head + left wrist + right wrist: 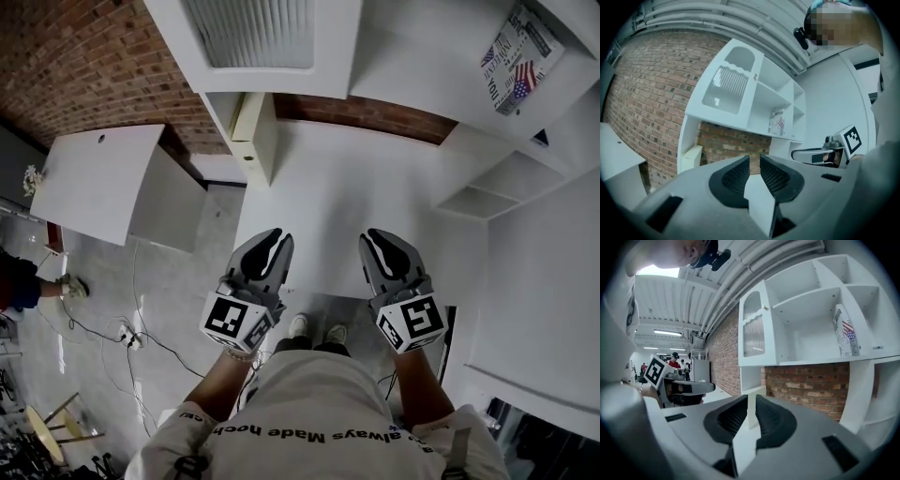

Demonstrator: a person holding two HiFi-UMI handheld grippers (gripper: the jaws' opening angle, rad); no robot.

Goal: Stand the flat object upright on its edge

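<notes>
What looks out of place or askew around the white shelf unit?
Little stands out. The flag-covered book sits alone in its compartment of the white shelf unit and seems to lean toward the divider rather than stand straight. Loose cables trail across the floor. Nothing looks spilled or damaged.

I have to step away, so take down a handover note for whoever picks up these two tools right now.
Left tool: slightly open, empty, held over the table.
Right tool: all but shut, empty, level with the left.
Cream board: upright on its edge at the table's back, beside the shelf post; neither tool touches it.
Done: if that board is the piece, it looks stood up.
Left: confirm it is stable; nothing else shows.
</notes>
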